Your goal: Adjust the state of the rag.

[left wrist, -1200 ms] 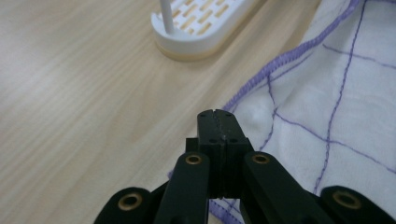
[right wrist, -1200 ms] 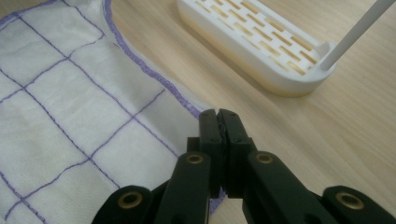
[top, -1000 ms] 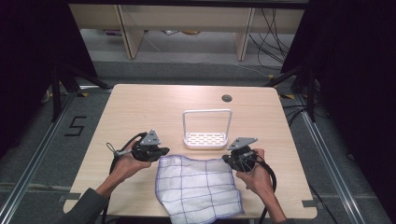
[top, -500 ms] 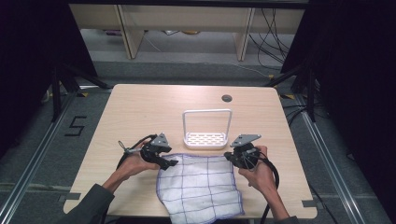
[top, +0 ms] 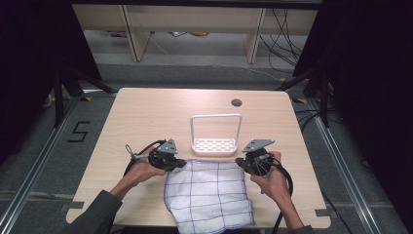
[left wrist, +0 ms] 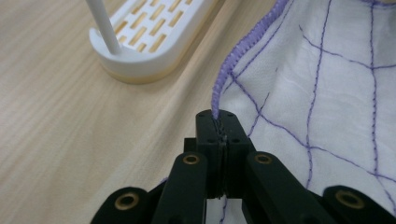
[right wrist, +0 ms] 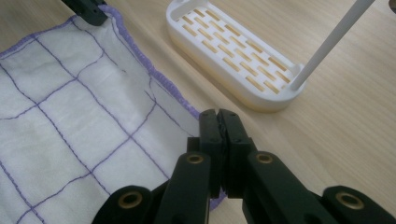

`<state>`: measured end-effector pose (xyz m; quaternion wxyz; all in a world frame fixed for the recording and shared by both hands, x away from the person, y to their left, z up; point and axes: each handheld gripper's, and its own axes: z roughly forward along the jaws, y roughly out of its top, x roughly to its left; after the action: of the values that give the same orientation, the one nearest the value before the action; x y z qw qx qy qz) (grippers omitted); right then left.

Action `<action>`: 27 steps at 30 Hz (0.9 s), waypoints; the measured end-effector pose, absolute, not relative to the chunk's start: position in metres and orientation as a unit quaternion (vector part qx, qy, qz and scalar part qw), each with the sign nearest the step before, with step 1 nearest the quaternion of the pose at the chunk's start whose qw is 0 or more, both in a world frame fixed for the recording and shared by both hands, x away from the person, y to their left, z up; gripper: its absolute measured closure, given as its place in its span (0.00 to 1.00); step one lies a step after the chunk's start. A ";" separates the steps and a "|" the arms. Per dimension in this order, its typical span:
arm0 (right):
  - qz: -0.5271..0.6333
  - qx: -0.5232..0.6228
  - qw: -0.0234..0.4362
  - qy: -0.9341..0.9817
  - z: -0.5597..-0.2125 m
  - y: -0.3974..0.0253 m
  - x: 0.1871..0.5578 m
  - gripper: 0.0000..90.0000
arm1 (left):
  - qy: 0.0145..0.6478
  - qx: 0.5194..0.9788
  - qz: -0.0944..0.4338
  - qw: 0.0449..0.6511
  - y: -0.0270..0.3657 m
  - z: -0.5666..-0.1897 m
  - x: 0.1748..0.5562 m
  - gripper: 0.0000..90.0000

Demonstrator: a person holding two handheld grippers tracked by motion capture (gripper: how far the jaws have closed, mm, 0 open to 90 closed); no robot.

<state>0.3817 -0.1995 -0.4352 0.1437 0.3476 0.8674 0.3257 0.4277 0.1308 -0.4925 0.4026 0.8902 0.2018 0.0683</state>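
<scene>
Lying flat at the table's (top: 146, 117) near edge, the checked cloth (top: 207, 195) spreads between both grippers, just before the white rack (top: 215, 141). Left gripper (left wrist: 218, 122) view: jaws pinch the cloth's purple hem. Right gripper (right wrist: 218, 120) view: jaws pressed together on the cloth's corner.

Pale wooden table (top: 146, 112), grey floor (top: 44, 161)
</scene>
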 end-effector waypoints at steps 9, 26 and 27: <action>0.339 0.353 0.164 0.856 -0.417 -0.204 0.382 1.00 | 0.193 0.879 0.115 0.420 0.134 -0.452 0.425 0.98; 0.350 0.322 0.194 0.858 -0.396 -0.216 0.350 1.00 | 0.147 0.887 0.135 0.416 0.132 -0.432 0.367 0.98; 0.350 0.322 0.194 0.858 -0.396 -0.216 0.350 1.00 | 0.147 0.887 0.135 0.416 0.132 -0.432 0.367 0.98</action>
<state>0.3497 -0.2161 -0.3962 0.1942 0.3217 0.8582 0.3498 0.3665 0.1322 -0.4324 0.4164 0.8870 0.1474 0.1350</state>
